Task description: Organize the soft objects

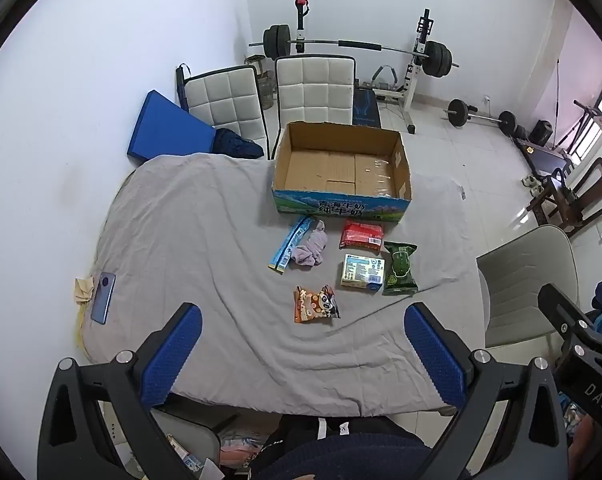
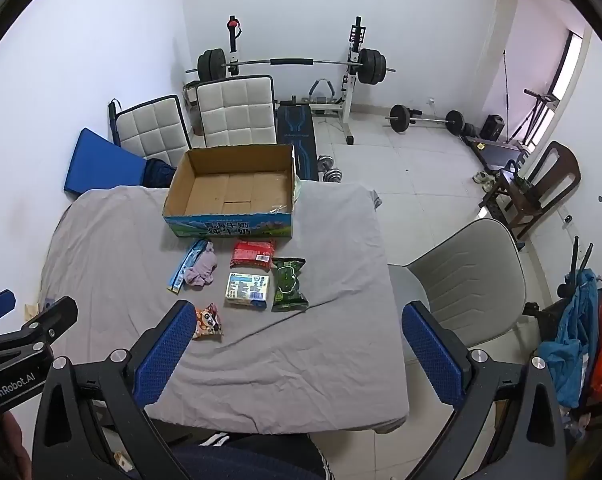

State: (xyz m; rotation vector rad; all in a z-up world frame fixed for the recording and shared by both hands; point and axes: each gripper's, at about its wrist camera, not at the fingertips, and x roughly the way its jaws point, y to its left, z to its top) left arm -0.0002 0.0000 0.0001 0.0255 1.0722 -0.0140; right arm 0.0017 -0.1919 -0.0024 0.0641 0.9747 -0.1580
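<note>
Grey wrinkled sheet (image 1: pixel 205 240) covers table. Brown cardboard box (image 1: pixel 341 168), blue-green printed front. Red pack (image 1: pixel 361 234), dark green pack (image 1: pixel 399 268), orange panda-print pack (image 1: pixel 316 304), lilac cloth (image 1: pixel 311 249), blue strip packet (image 1: pixel 291 243), white-blue pack (image 1: pixel 363 272). Blue textured pads (image 1: pixel 173 360).

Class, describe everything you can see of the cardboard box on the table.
The box is brown corrugated cardboard, open at the top and empty, its taped bottom flaps showing. The near outer wall is printed blue and green with white Chinese lettering. It stands upright at the far edge of the grey sheet, apart from the packets lying just before it. Nothing else touches it.
</note>
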